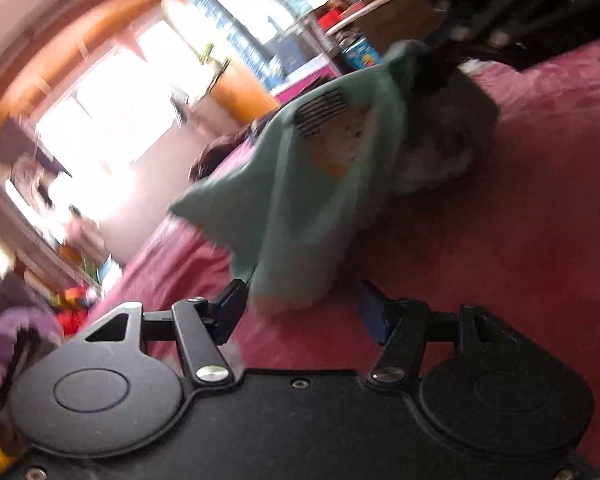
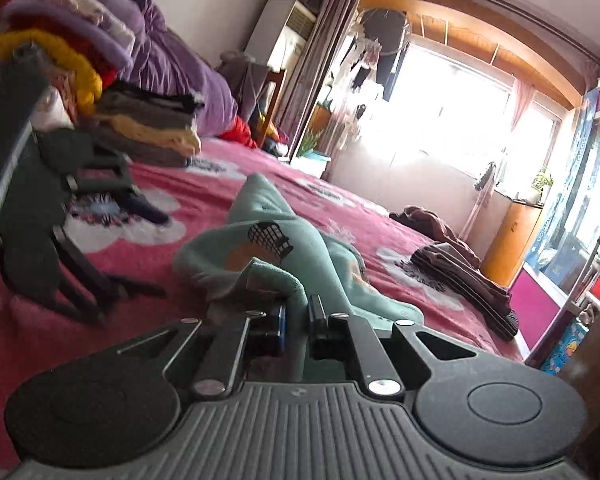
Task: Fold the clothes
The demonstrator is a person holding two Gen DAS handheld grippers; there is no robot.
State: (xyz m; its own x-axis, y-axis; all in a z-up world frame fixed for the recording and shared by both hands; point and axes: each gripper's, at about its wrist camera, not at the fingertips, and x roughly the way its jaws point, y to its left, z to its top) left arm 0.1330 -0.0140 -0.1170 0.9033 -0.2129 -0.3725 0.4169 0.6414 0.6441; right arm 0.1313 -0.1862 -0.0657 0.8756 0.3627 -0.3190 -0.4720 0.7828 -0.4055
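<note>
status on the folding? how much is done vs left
Done: a stack of folded clothes sits at the far side of the bed. In hand: the right tongs are shut on the green garment, lifting one end; the left tongs are open near its lower edge, not gripping. Left: this garment is unfolded, and brown clothes lie loose near the window.
</note>
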